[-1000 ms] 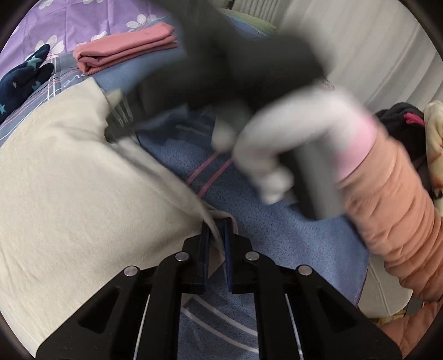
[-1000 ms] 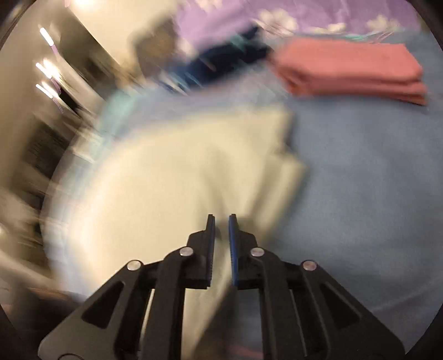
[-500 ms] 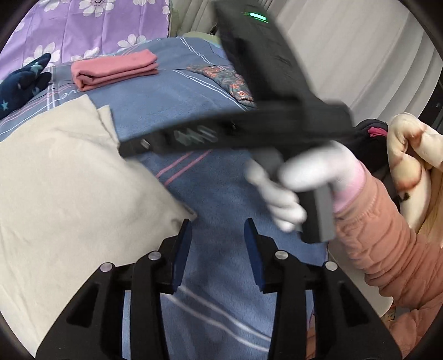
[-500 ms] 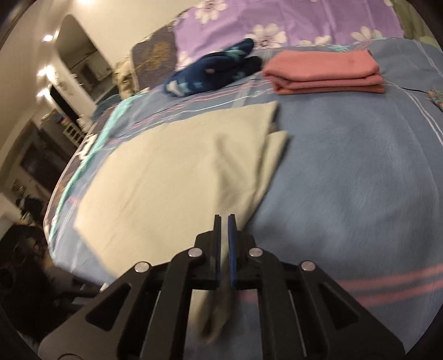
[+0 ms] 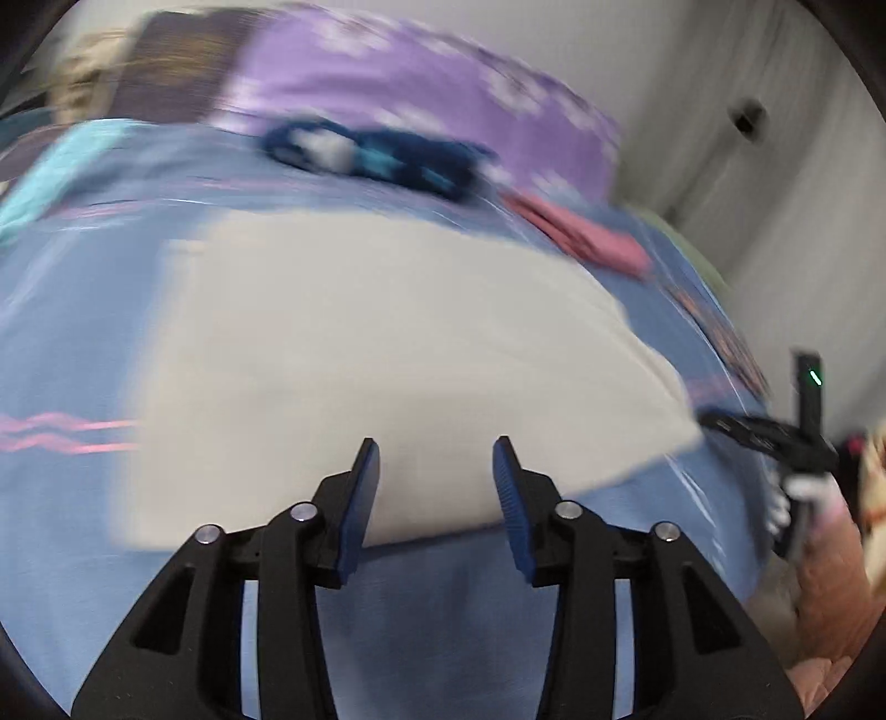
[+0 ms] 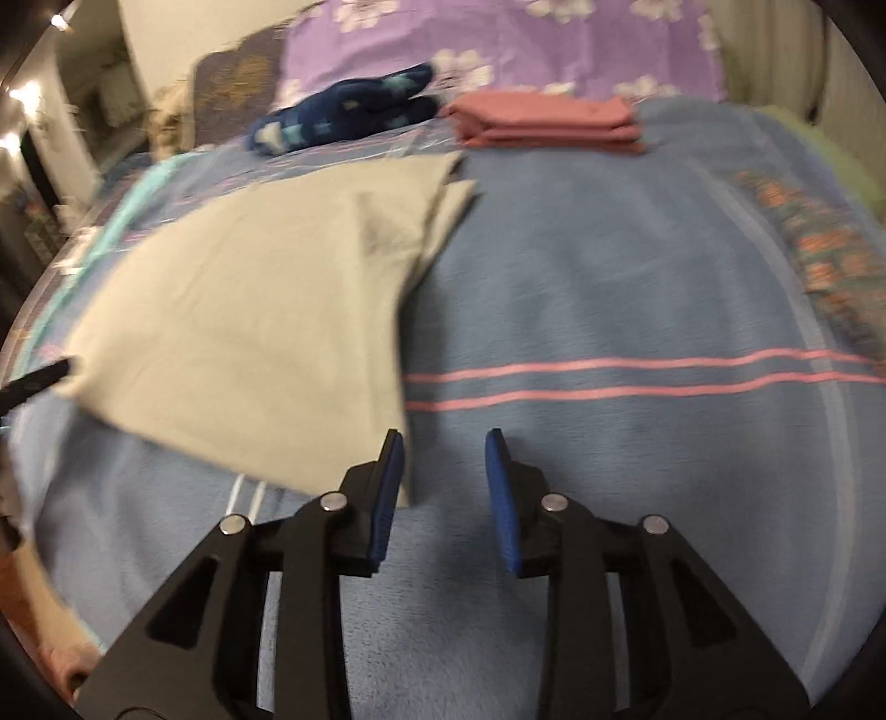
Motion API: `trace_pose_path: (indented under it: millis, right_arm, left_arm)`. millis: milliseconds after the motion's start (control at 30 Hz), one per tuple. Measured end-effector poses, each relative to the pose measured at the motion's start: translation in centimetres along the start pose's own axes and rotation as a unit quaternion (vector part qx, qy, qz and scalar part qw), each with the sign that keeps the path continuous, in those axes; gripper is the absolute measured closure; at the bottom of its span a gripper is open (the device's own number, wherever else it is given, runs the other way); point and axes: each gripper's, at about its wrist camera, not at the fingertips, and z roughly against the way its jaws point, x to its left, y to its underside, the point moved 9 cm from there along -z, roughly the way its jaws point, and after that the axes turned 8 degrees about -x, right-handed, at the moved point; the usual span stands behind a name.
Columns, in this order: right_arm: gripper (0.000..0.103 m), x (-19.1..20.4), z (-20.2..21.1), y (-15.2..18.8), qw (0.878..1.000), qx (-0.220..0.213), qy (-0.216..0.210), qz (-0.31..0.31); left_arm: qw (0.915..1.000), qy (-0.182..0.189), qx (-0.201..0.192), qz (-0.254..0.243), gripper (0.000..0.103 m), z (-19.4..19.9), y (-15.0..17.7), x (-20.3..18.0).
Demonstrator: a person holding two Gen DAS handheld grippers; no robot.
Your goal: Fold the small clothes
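Observation:
A beige garment (image 5: pixel 387 354) lies folded flat on the blue bed cover (image 5: pixel 443 598); it also shows in the right wrist view (image 6: pixel 255 315). My left gripper (image 5: pixel 437 471) is open and empty, just above the garment's near edge. My right gripper (image 6: pixel 443 465) is open and empty, over the blue cover (image 6: pixel 637 288) beside the garment's near right corner. The right gripper also shows at the far right of the blurred left wrist view (image 5: pixel 775 437).
A folded pink garment (image 6: pixel 548 119) and a dark blue starred garment (image 6: pixel 343 113) lie at the back near the purple flowered pillow (image 6: pixel 498 39). A patterned cloth (image 6: pixel 819 249) lies at the right edge of the bed.
Both grippers have let go of the beige garment and opened. The left gripper has swung left to face the garment's near edge; the right gripper has drawn back.

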Motion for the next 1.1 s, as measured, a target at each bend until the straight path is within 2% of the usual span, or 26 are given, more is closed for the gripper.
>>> trace_pose_path:
  millis: [100,133,167,200,233,333,433,500,533,567,633,767,867,1100]
  right_arm:
    - [0.073,2.1,1.5,-2.9,0.999,-0.051,0.005,0.006]
    - [0.065,3.6,1.9,-3.8,0.997,-0.069,0.007,0.019]
    - [0.051,5.1,2.0,-4.4,0.996,-0.078,0.013,0.036]
    - [0.046,6.3,2.0,-4.7,0.995,-0.08,0.015,0.05]
    - [0.042,9.2,1.5,-5.1,0.994,-0.078,0.004,0.078]
    - [0.042,16.1,0.0,-5.9,0.988,-0.066,-0.053,0.128]
    - [0.045,21.7,-1.3,-6.8,0.981,-0.058,-0.096,0.158]
    - [0.052,24.8,-2.3,-8.0,0.976,-0.058,-0.112,0.175]
    - [0.063,25.8,-2.5,-8.3,0.975,-0.057,-0.116,0.182]
    - [0.07,27.2,-3.1,-9.0,0.972,-0.051,-0.125,0.19]
    - [0.074,29.4,-3.9,-10.1,0.969,-0.039,-0.14,0.2]
    - [0.074,34.2,-6.0,-11.9,0.96,-0.016,-0.157,0.232]
    - [0.074,37.3,-7.6,-13.1,0.952,-0.007,-0.162,0.259]
    - [0.074,44.1,-12.5,-14.0,0.93,0.031,-0.159,0.33]
  left_arm:
    - [0.9972,-0.056,-0.035,0.034,0.057,2.8,-1.0,6.2]
    - [0.9959,-0.068,-0.04,0.044,0.057,3.1,-1.2,7.6]
    - [0.9947,-0.075,-0.046,0.053,0.057,3.5,-1.4,8.9]
    - [0.9941,-0.076,-0.05,0.059,0.057,4.0,-1.4,9.3]
    - [0.9934,-0.076,-0.055,0.066,0.057,4.3,-1.3,10.2]
    - [0.9925,-0.072,-0.049,0.085,0.059,4.3,-0.5,12.0]
    - [0.9935,-0.053,-0.037,0.093,0.071,4.1,0.4,13.3]
    - [0.9942,-0.049,-0.037,0.088,0.083,3.5,0.2,13.9]
    - [0.9941,-0.05,-0.037,0.089,0.084,3.1,0.4,14.1]
    - [0.9939,-0.05,-0.036,0.092,0.085,2.7,0.1,14.7]
    - [0.9948,-0.026,-0.028,0.094,0.085,1.7,-0.8,15.2]
    - [0.9982,0.019,0.002,0.057,0.084,-0.8,-1.7,13.7]
    - [0.9988,0.021,0.028,0.033,0.083,-2.7,-1.6,12.5]
    - [0.9938,0.065,0.02,0.088,0.073,-2.6,-1.1,12.8]
